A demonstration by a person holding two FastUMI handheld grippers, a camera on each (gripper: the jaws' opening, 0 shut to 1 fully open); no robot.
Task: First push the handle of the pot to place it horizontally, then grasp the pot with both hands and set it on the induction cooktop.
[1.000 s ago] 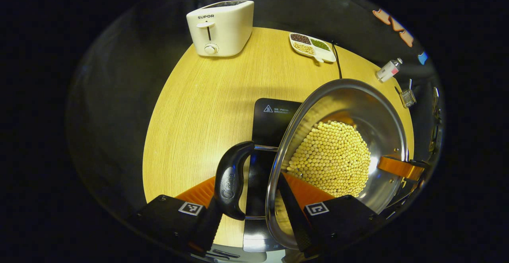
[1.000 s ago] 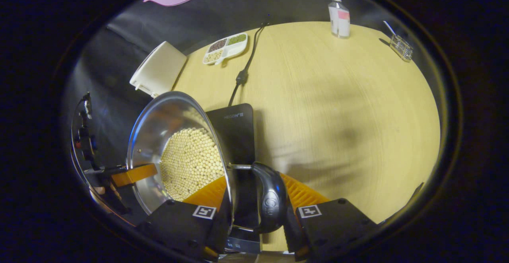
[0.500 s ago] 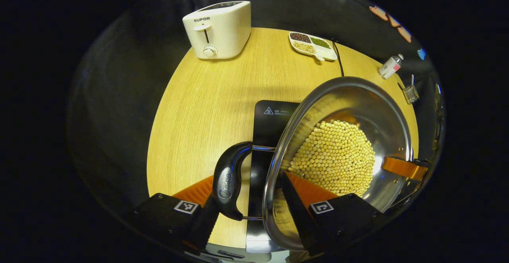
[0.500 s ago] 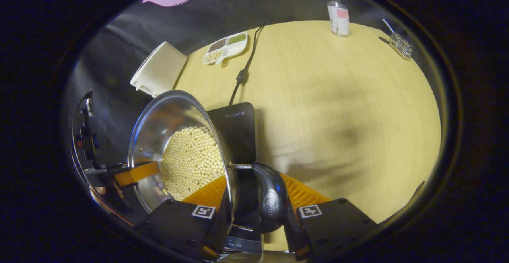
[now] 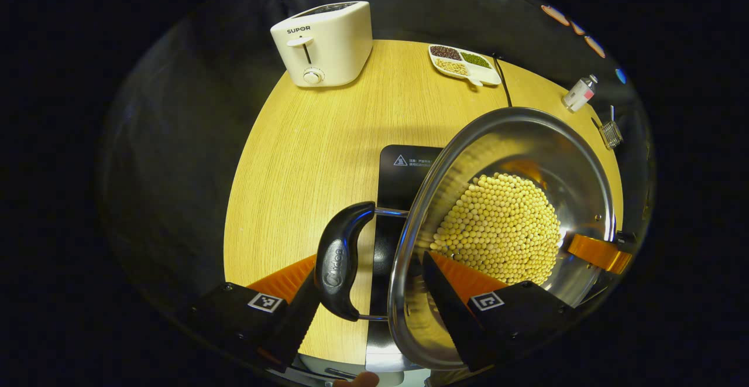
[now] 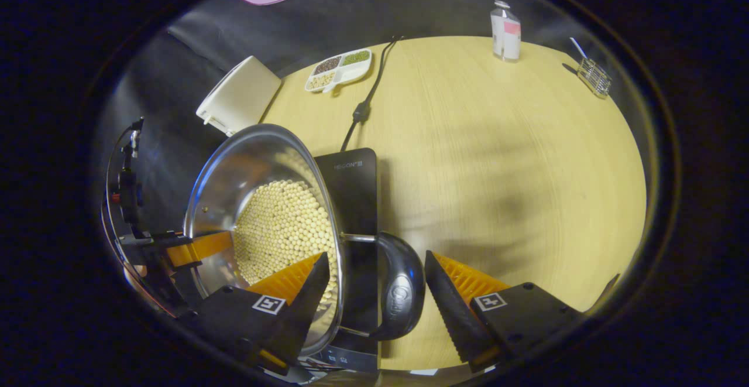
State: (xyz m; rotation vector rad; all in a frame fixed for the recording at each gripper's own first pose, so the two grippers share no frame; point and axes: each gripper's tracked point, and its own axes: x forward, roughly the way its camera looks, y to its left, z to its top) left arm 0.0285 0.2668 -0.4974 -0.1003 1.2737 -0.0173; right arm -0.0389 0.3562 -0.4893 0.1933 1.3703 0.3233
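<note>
Both tongs (image 5: 371, 293) (image 6: 374, 293) spread apart, gripping nothing

The round wooden desk (image 6: 497, 141) carries a black induction cooktop (image 6: 351, 188) near its front. Toward the back stand a white toaster (image 5: 323, 43), a divided bean dish (image 5: 465, 64), a small bottle (image 6: 506, 28) and a wire basket (image 6: 594, 75)

Induction cooktop (image 5: 404, 170): mostly hidden behind the pot (image 5: 562, 141) in the left gripper view, centre frame; lower end cut off at the bottom edge. Same in the right gripper view, left of centre. Wire basket (image 6: 594, 75), upper right: contents too small to tell. Toaster (image 6: 240, 95), upper left: partly behind the pot rim.
</note>
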